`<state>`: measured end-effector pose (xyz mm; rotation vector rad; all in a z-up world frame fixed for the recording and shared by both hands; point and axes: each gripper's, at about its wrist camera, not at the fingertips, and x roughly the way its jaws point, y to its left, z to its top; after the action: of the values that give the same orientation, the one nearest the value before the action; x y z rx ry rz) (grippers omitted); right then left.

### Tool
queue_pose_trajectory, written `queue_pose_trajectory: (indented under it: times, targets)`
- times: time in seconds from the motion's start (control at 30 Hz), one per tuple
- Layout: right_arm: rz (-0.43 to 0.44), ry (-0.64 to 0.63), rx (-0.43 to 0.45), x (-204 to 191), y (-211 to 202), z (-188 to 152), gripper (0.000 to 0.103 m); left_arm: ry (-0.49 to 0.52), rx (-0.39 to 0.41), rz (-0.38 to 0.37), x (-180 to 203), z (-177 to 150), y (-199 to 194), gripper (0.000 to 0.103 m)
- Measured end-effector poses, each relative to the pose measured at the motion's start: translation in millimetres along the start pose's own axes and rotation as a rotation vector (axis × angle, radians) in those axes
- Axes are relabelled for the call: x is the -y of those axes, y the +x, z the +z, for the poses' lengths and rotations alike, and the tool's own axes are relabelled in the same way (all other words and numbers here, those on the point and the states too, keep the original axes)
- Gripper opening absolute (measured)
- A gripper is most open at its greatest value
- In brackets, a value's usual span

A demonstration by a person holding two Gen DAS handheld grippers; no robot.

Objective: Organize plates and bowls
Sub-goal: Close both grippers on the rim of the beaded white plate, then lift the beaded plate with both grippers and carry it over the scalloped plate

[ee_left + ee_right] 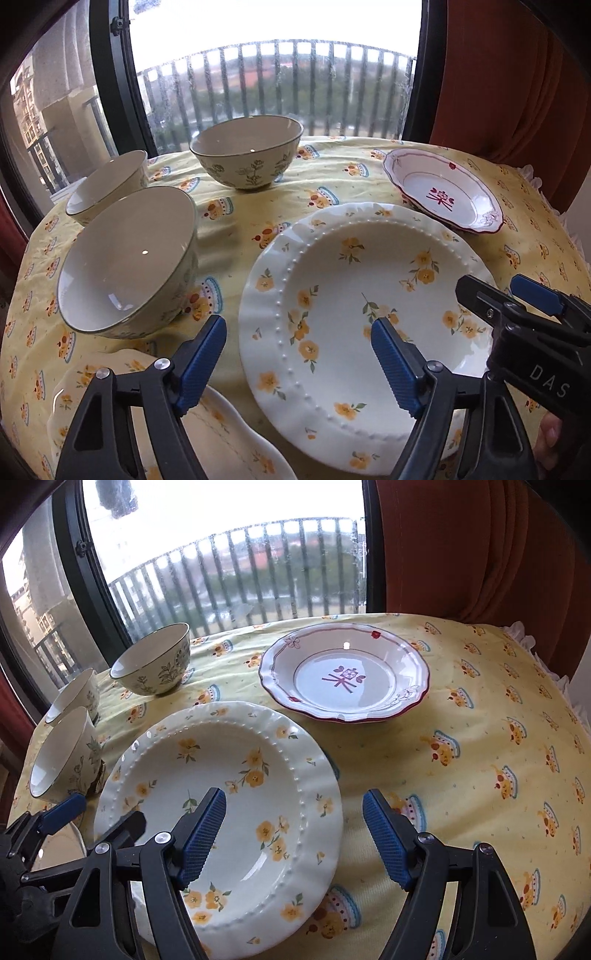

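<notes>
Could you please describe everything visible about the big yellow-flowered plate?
The yellow-flowered plate is round, glossy white and looks ceramic, with a scalloped rim, a beaded ring and scattered yellow blossoms. It lies flat and empty on the tablecloth. Neither the left gripper nor the right gripper, both open, visibly touches it.

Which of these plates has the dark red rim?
The small scalloped white plate at the far right, with a red flower motif in its centre. The other plates, like the big beaded one, carry yellow flowers.

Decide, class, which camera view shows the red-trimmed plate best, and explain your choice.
The right wrist view: the red-trimmed plate sits near mid-frame, its whole rim and flower motif clear. The left wrist view shows it too, but off at the right, more squashed, behind the yellow-flowered plate.
</notes>
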<state>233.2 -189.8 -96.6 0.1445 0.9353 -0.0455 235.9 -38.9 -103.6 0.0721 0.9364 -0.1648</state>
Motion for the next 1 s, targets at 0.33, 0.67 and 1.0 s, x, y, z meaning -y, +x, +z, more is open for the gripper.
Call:
queue_pose_trajectory:
  times: [0.33, 0.67, 1.0]
  targets:
    - [0.007, 0.012, -0.051, -0.5, 26.5, 1.1, 0.079, -0.016, -0.063, 0.001, -0.9, 3.0, 20.0, 0.081]
    - [0.012, 0.009, -0.089, -2.8, 32.2, -0.5, 0.078, 0.016, -0.068, 0.037, 5.1, 2.1, 21.6, 0.080]
    - [0.004, 0.018, -0.116, 12.7, 16.7, -14.5, 0.078, 0.050, -0.098, 0.011, 23.2, -10.9, 10.8, 0.080]
